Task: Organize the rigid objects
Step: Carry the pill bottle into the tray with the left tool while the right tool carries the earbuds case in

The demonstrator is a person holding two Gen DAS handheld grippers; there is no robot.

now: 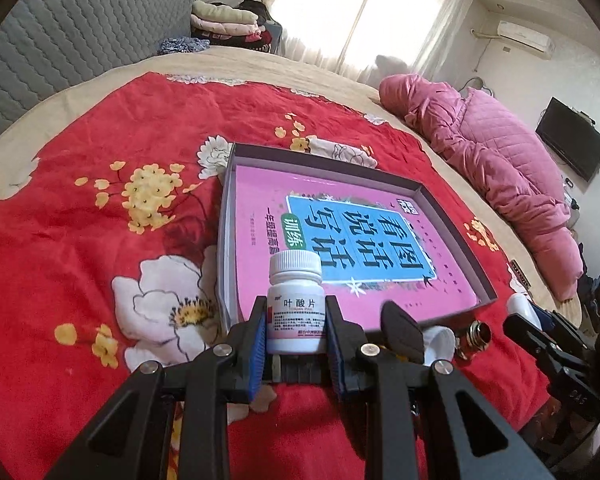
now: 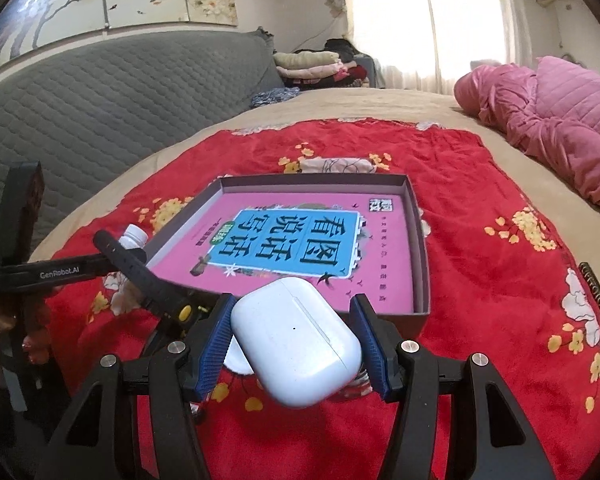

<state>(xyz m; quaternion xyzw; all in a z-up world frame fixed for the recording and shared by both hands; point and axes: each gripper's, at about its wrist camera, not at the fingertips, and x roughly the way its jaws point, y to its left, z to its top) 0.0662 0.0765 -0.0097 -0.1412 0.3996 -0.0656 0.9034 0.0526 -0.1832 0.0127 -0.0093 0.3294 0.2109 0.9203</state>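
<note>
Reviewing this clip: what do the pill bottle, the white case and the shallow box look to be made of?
Pill bottle: opaque white plastic by its look, ribbed screw cap, glossy printed paper label.
White case: smooth hard plastic, slightly glossy, with a fine lid seam.
Shallow box: probably cardboard; thin, straight, matte walls, grey outside. It holds a pink book with a glossy cover.

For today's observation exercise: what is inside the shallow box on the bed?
A pink book with a blue title panel lies flat in the box, covering its floor. Anything under the book is hidden.
</note>
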